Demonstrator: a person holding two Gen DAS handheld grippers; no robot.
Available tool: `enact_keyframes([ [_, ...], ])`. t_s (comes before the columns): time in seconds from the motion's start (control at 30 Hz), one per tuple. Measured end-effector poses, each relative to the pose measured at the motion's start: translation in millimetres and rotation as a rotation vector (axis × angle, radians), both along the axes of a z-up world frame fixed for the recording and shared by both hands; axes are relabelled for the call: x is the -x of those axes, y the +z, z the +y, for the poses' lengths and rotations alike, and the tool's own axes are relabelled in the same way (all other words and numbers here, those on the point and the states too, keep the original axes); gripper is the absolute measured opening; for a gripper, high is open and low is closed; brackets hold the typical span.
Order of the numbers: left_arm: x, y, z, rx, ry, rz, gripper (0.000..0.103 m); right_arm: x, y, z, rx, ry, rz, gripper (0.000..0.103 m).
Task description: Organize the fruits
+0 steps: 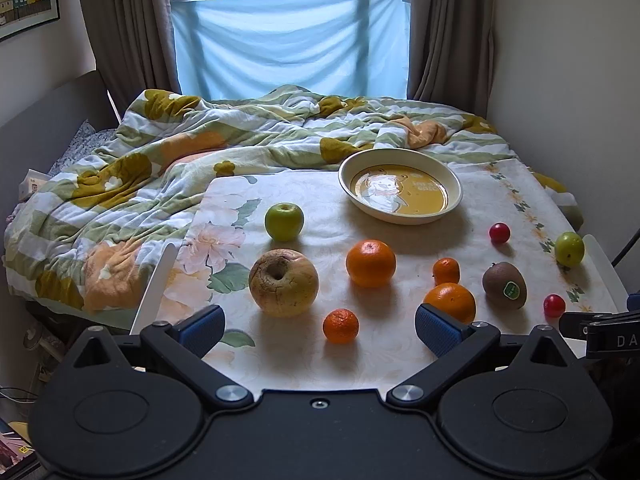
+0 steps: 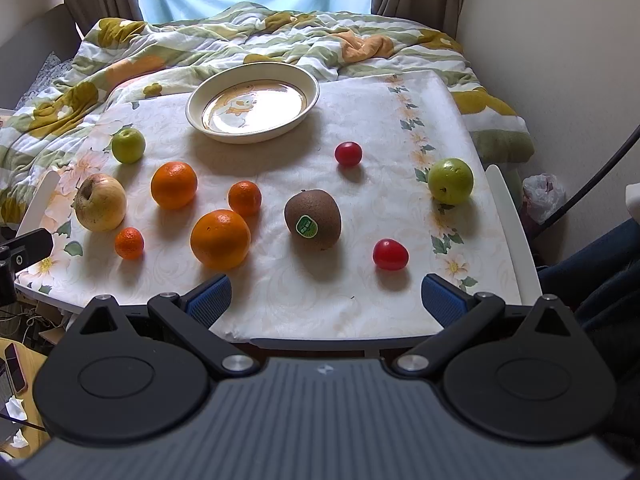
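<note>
Fruit lies scattered on a floral-cloth table point(image 1: 400, 360) point(image 2: 328, 312). An empty cream plate point(image 1: 400, 190) point(image 2: 253, 102) stands at the back. In front of it are a yellow apple point(image 1: 283, 282) point(image 2: 100, 201), a green apple point(image 1: 284, 221) point(image 2: 128, 145), two oranges point(image 1: 370, 263) point(image 2: 220, 239), two small mandarins point(image 1: 340, 325) point(image 2: 245, 198), a kiwi point(image 1: 504, 285) point(image 2: 313, 219), two red cherry tomatoes point(image 1: 499, 233) point(image 2: 390, 255) and a second green fruit point(image 1: 569, 249) point(image 2: 450, 181). My left gripper point(image 1: 318, 326) is open and empty at the near edge. My right gripper point(image 2: 326, 300) is open and empty.
A rumpled floral quilt point(image 1: 160, 168) covers the bed behind the table. A wall point(image 1: 568, 80) runs close on the right. White chair arms point(image 1: 156, 284) point(image 2: 508, 216) flank the table. A dark cable point(image 2: 592, 184) hangs at the right.
</note>
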State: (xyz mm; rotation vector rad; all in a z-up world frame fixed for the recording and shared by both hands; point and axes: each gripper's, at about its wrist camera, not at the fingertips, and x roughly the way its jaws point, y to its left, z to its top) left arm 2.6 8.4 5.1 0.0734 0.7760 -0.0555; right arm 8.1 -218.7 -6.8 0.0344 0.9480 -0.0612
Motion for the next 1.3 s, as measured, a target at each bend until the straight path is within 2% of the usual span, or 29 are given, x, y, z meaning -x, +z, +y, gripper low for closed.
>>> enact_keyframes([
  [0.5,1,3,7,0.0,-0.013,-0.002,0.103,2,2,2,0.005,0.004,-0.008,0.103],
  [0.6,-2,7,7,0.023,-0.035,0.015,0.103,5,7,4,0.001,0.003,-0.018,0.103],
  [0.73,-7,11,-1,0.005,-0.087,0.015,0.103,7,9,4,0.014,-0.008,-0.016,0.103],
  [0.9,-19,1,-11,-0.007,-0.153,0.036,0.103,7,10,2,0.038,-0.026,-0.018,0.103],
  [1.03,-31,-11,-20,0.009,-0.2,0.059,0.103,5,4,-9,0.014,-0.061,-0.012,0.103],
  [1.3,-46,-37,-52,0.03,-0.185,0.109,0.103,-6,-14,-42,0.024,-0.06,-0.009,0.103],
])
